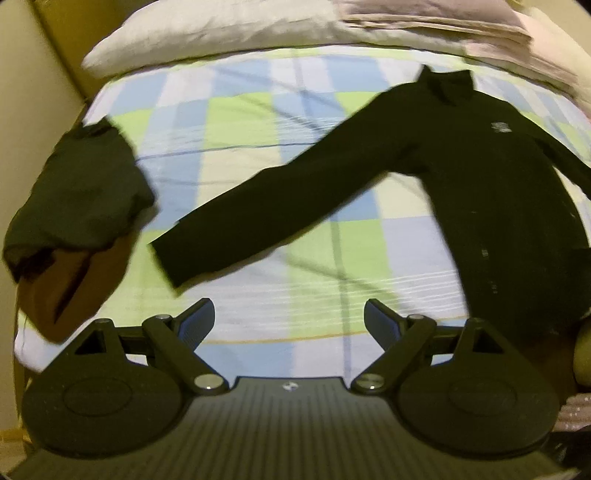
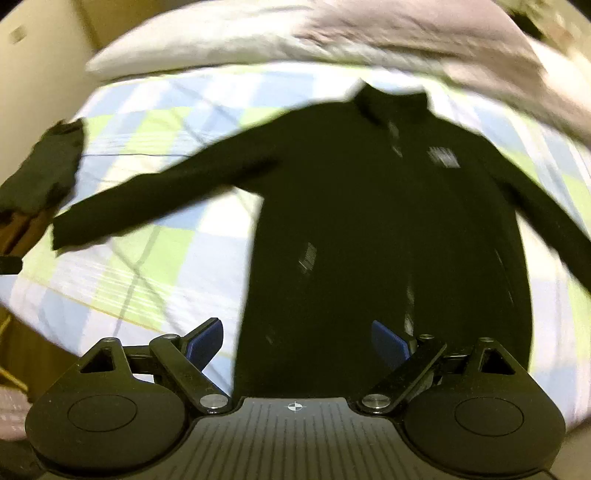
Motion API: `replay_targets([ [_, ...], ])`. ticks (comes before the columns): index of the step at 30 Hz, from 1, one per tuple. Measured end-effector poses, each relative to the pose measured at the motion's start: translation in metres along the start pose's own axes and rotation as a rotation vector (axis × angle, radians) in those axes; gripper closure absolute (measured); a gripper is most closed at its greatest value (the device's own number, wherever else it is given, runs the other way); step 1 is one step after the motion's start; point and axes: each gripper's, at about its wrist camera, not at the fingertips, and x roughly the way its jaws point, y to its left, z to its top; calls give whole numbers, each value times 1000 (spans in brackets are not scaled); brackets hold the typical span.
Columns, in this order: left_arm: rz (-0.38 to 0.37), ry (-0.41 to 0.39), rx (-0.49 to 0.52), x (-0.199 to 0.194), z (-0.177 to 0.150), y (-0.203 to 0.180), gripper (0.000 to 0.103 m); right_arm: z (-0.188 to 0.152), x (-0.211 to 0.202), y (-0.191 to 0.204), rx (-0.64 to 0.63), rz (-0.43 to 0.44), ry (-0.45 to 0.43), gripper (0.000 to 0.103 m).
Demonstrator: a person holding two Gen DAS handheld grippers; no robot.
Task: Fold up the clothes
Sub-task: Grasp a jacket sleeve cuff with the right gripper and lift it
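We find a bed covered by a checked sheet in pale blue, green and white (image 1: 258, 155), which carries everything in view. Along its far edge lie a white pillow (image 1: 207, 33) and, to the right of it, a stack of folded pale pink bedding (image 1: 461, 26). Spread flat on the sheet, front up, is a black long-sleeved top with a stand-up collar and a small white chest logo (image 2: 369, 221); its collar points toward the pillow, and one sleeve (image 1: 295, 192) stretches out toward the left of the view. Well apart from that sleeve's cuff, at the left edge of the bed, sits a heap of dark olive cloth over a brown piece of cloth (image 1: 77, 192). The left hand-held gripper (image 1: 289, 321) hangs over bare sheet near the cuff, jaws wide, nothing between them. The right hand-held gripper (image 2: 297, 341) hangs over the top's lower hem, jaws likewise wide and gripping nothing. Both views are blurred.
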Motion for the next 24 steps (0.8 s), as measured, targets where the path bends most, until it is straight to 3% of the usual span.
replay_targets([
  [6,59,9,34,12,-12,68,17,27,23,85,-215,79,-45,13],
  [13,21,-17,277,42,-22,138,17,55,81,210,-371,144,-69,14],
  [15,14,-25,338,54,-25,157,17,60,105,249,-439,186,-70,33],
  [16,17,-24,358,60,-26,165,17,61,118,269,-477,200,-62,48],
  [20,7,-42,371,80,-29,189,17,59,174,338,-650,200,-51,50],
  [24,-16,-53,341,100,-34,210,17,45,229,385,-916,121,-90,49],
])
